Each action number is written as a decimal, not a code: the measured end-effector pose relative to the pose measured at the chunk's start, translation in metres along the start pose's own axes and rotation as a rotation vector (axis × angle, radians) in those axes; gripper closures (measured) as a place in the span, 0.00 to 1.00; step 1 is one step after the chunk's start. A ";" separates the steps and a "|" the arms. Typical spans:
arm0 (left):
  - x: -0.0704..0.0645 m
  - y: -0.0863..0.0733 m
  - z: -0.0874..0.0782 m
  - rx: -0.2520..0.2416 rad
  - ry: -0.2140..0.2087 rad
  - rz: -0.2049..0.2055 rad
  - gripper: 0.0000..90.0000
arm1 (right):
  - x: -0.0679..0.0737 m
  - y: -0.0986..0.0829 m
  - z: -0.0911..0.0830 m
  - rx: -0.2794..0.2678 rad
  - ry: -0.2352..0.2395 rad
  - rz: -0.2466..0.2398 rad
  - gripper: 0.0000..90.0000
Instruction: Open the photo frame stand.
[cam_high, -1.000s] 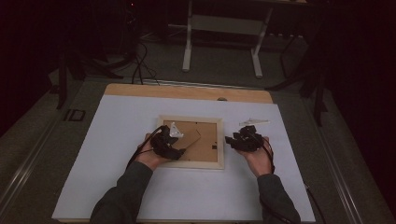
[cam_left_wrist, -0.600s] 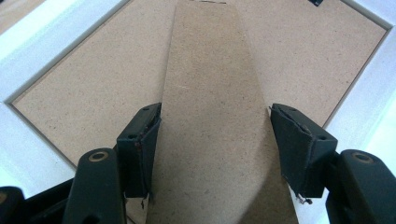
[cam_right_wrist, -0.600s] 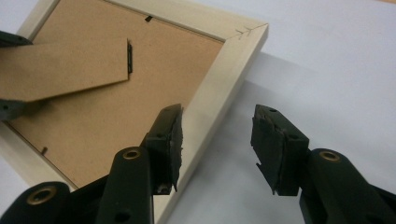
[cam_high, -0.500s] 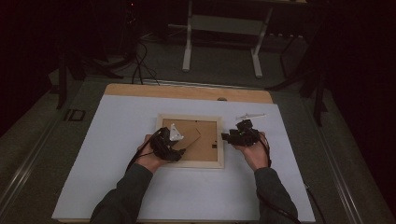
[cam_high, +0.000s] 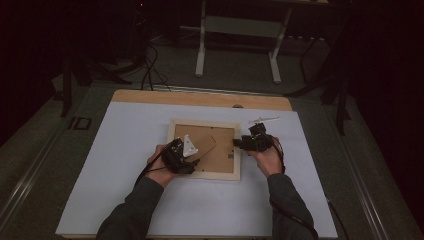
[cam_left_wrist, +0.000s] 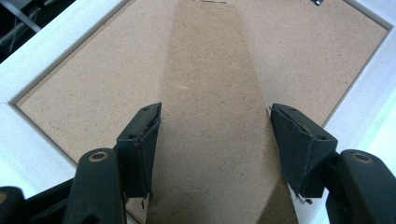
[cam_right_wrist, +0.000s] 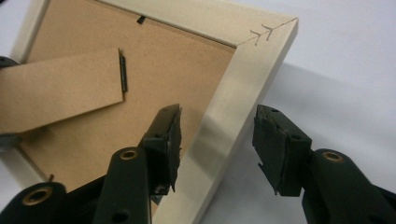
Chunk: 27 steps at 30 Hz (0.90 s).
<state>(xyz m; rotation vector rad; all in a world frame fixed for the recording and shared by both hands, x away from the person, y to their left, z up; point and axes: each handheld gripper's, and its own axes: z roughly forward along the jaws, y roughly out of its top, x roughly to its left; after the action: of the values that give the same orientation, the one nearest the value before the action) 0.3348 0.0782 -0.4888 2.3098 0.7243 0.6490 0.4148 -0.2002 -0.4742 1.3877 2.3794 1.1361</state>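
Pale wooden picture frame (cam_high: 204, 149) laid face-down mid-table on white sheet (cam_high: 125, 150). Brown fibreboard stand flap (cam_left_wrist: 212, 116) straddled by left gripper (cam_left_wrist: 212, 140), jaws spread, nothing clamped. Right frame rail (cam_right_wrist: 224, 135) straddled by right gripper (cam_right_wrist: 217, 149), unclenched. Step judged: bracing frame, preparing flap grasp. Next: right jaws closed on rail, flap pinched.

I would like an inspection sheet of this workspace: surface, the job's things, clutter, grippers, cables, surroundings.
Surface: white sheet over a wooden table.
Job's things: picture frame lies face down, brown backing up; its stand flap is on the backing.
Clutter: a small pale strip beyond the frame.
Grippers: left gripper open, jaws either side of the flap; right gripper open, jaws astride the frame's right rail.
Cables: one trails from each gripper along the forearms; more lie on the floor.
Surroundings: dark room, a desk's legs behind.
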 end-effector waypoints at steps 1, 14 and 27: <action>0.000 0.000 -0.001 0.002 0.002 0.007 0.42 | -0.001 0.000 0.001 0.000 0.014 0.007 0.55; -0.004 0.001 -0.003 -0.028 0.029 0.037 0.42 | -0.022 0.000 0.011 0.038 0.141 0.094 0.54; -0.003 -0.003 -0.003 -0.053 0.019 0.036 0.42 | -0.026 -0.001 0.005 0.013 0.173 0.152 0.64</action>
<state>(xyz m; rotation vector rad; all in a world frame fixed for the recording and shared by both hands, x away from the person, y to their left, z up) 0.3297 0.0794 -0.4891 2.2755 0.6670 0.6991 0.4313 -0.2187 -0.4843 1.5568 2.4341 1.3317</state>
